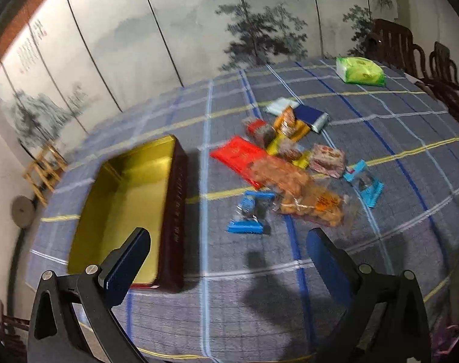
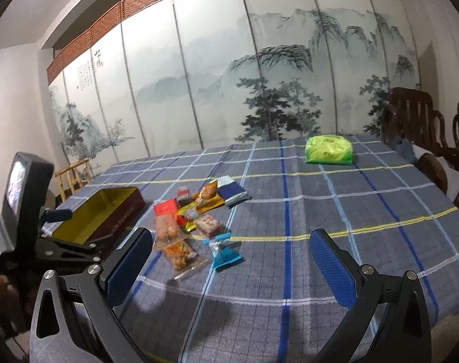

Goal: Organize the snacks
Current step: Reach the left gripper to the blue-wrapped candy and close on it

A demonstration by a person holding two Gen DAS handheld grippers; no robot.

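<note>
Left of frame, an empty gold-lined tin (image 1: 129, 199) waited for the heaped snacks (image 1: 290, 163); both the left gripper (image 1: 226, 260) and the right gripper (image 2: 231, 260) hovered spread, holding nothing.

I see a folding screen (image 2: 229, 84) painted with misty mountains and pines spanning the far wall, topped by a reddish-brown woven band (image 2: 114, 15). A blue plaid tablecloth (image 2: 365, 211) covers the table, with dark carved wooden chairs (image 2: 411, 115) at its right edge. A light bamboo stand (image 2: 73, 175) sits at far left (detail blurred).
</note>
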